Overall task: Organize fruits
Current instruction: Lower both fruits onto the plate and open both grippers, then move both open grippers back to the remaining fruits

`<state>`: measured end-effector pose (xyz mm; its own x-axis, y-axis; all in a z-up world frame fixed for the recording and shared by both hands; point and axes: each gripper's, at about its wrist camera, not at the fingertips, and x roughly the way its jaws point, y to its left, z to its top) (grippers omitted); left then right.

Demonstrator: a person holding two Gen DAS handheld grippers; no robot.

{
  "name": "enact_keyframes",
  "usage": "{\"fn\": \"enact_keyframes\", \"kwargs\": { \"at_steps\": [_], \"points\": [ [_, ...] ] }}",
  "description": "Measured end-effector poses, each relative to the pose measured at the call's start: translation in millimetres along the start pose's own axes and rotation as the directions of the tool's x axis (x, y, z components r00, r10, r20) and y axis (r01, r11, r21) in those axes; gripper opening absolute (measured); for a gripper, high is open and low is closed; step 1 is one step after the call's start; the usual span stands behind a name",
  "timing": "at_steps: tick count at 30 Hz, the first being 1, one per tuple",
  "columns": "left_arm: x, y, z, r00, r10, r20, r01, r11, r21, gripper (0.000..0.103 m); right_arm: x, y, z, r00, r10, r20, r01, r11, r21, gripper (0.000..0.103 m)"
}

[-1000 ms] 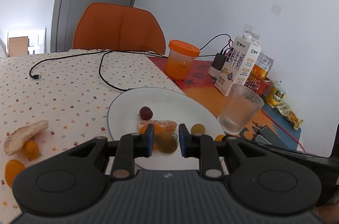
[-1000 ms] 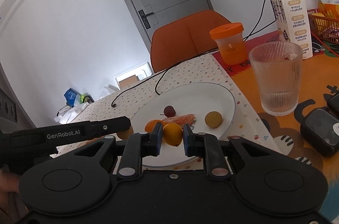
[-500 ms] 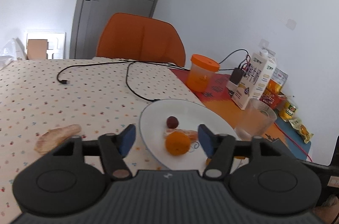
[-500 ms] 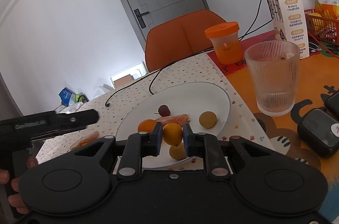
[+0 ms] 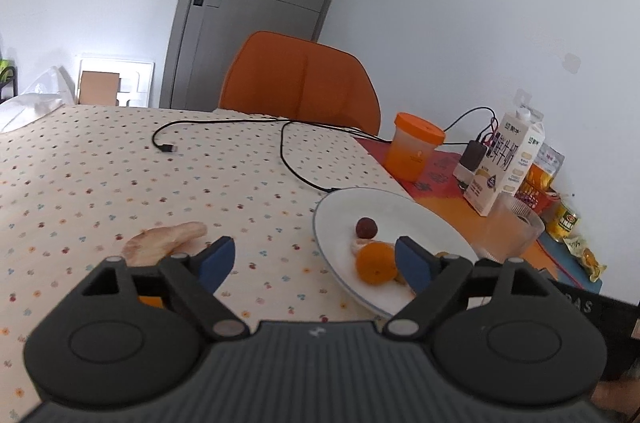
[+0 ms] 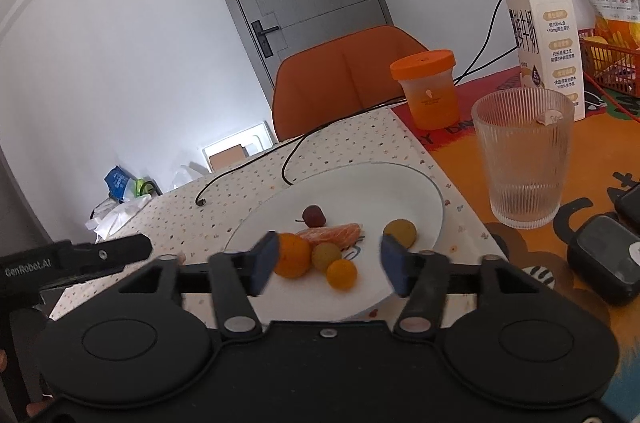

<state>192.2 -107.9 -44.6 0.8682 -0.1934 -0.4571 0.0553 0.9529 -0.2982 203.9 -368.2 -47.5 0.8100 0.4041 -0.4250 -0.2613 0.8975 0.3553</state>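
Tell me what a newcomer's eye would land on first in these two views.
Probably the white plate near the table's edge, with small fruit clustered on its near half: an orange fruit, a dark red one and yellow ones. Both the right gripper and the left gripper hang open and empty. A ribbed glass stands right of the plate, and a pale peel lies on the dotted cloth.

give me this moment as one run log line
left gripper: open, empty | right gripper: open, empty | plate: six fruits | peel: on cloth, off plate
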Motion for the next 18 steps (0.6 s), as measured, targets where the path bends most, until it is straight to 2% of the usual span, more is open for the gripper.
{"fn": "enact_keyframes", "kwargs": {
  "at_steps": [2,5,12,18],
  "points": [
    [-3,3,-2,1.000,0.012,0.004,-0.012,1.000,-0.008,0.086,-3,4,-3,1.000,0.005,0.002,-0.005,1.000,-0.006,0.083],
    [-8,7,-4,1.000,0.027,0.009,-0.027,1.000,-0.013,0.086,-6,8,-5,1.000,0.013,0.009,-0.013,1.000,-0.006,0.101],
    [-22,19,-8,0.999,0.032,0.020,-0.031,0.999,-0.042,0.086,-10,18,-10,1.000,0.028,-0.006,-0.028,1.000,0.014,0.103],
    [-34,33,-13,0.996,0.077,0.033,-0.075,0.995,-0.071,0.086,-15,30,-17,1.000,0.028,0.006,-0.028,1.000,0.010,0.103]
  ]
}}
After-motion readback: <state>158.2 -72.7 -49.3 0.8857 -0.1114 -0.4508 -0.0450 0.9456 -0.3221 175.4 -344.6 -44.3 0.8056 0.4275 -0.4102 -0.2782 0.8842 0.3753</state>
